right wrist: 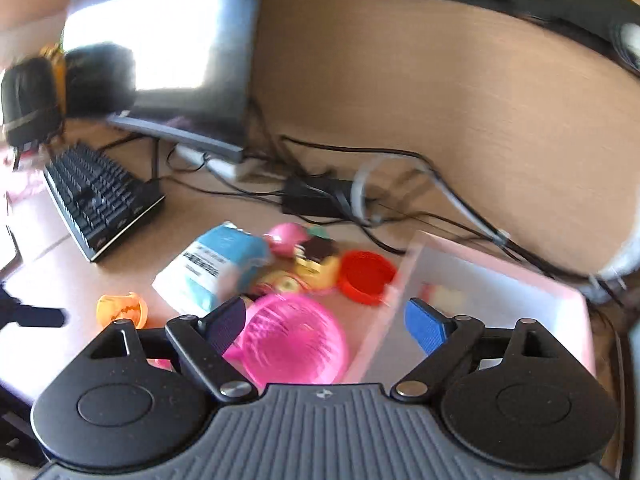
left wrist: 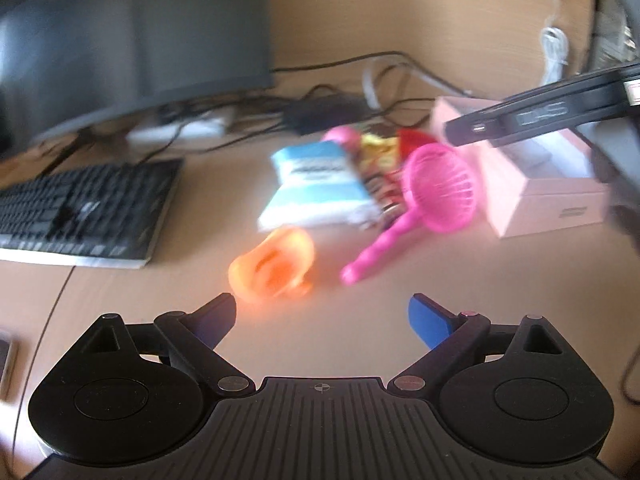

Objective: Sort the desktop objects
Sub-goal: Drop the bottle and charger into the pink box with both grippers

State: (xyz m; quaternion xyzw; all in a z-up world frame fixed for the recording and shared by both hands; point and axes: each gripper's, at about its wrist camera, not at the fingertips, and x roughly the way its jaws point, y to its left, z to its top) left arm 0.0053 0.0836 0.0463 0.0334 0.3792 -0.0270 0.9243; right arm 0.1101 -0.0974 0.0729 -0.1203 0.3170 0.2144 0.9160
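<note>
A pile of small objects lies on the wooden desk: a pink toy strainer (left wrist: 438,188) (right wrist: 294,340), an orange toy cup (left wrist: 272,264) (right wrist: 120,310) on its side, a blue and white packet (left wrist: 316,184) (right wrist: 212,268), a red round lid (right wrist: 366,276), a pink toy (right wrist: 286,238) and yellow pieces (right wrist: 316,270). A pink open box (left wrist: 548,184) (right wrist: 492,292) stands right of the pile. My left gripper (left wrist: 324,318) is open and empty, just before the orange cup. My right gripper (right wrist: 326,322) is open and empty, above the strainer and the box's left wall.
A black keyboard (left wrist: 84,212) (right wrist: 100,200) lies at the left under a monitor (left wrist: 132,40) (right wrist: 160,48). Cables and a black adapter (right wrist: 316,196) run along the back wall. The right gripper's body (left wrist: 552,116) reaches in at the upper right of the left wrist view.
</note>
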